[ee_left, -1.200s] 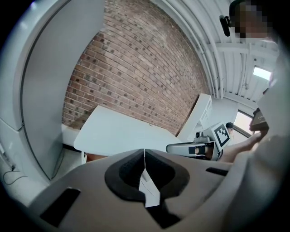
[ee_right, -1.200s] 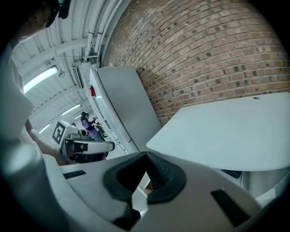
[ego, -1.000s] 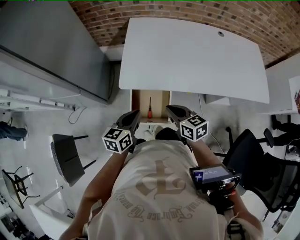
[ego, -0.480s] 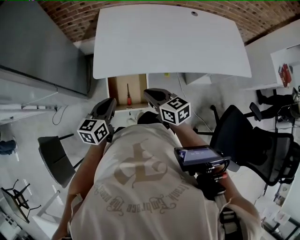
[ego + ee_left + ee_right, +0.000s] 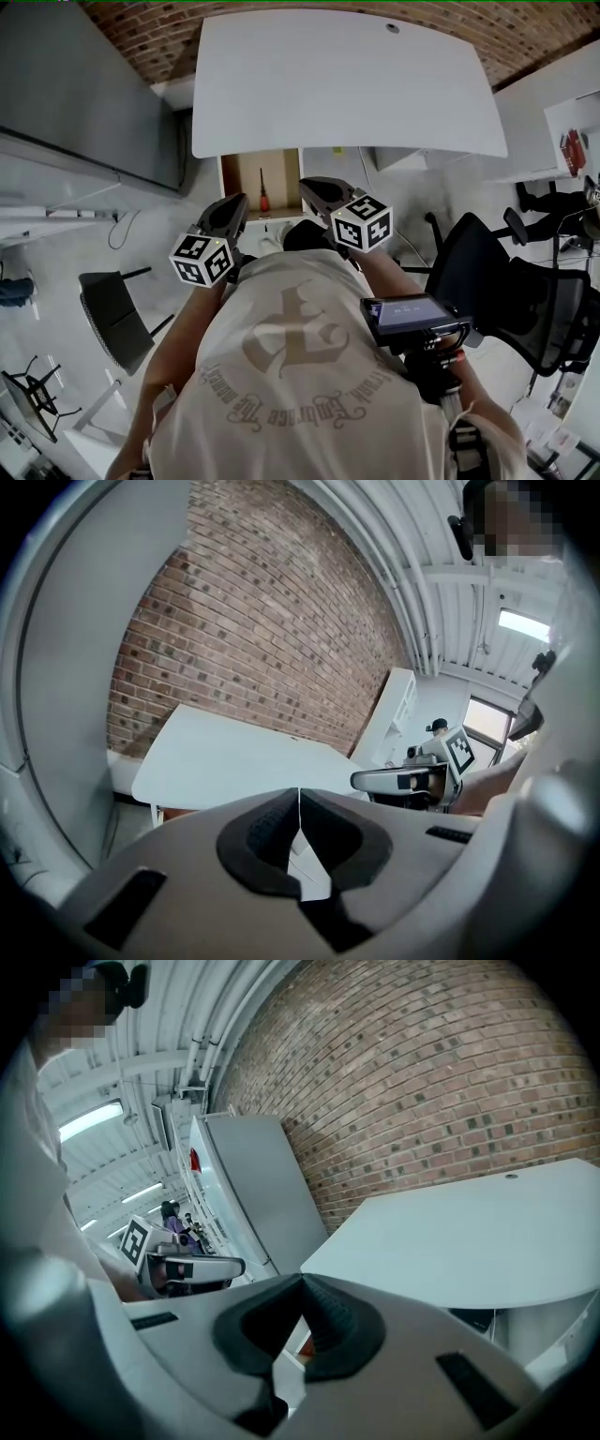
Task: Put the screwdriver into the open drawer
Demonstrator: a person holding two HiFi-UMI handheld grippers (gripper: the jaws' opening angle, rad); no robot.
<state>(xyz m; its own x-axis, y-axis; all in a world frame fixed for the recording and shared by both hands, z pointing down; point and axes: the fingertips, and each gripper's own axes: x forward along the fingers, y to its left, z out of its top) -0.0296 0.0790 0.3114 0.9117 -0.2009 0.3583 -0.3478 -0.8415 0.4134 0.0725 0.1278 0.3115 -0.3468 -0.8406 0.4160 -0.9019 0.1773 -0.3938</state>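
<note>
The screwdriver (image 5: 263,194), with a red handle and a dark shaft, lies inside the open wooden drawer (image 5: 237,177) under the front edge of the white table (image 5: 347,84). My left gripper (image 5: 240,201) hovers just in front of the drawer's left corner, shut and empty. Its jaw tips (image 5: 299,799) meet in the left gripper view. My right gripper (image 5: 306,185) is held by the drawer's right side, also shut with nothing in it (image 5: 303,1283). Each gripper view shows the other gripper across from it.
A person's torso in a beige shirt (image 5: 300,375) fills the lower middle. A black office chair (image 5: 492,277) stands at the right and a dark stool (image 5: 112,314) at the left. A grey cabinet (image 5: 84,84) and a brick wall (image 5: 150,28) lie beyond.
The head view has swung, so the table and drawer sit further left and higher. Both grippers drifted slightly and stay shut and empty. The screwdriver has not moved in the drawer.
</note>
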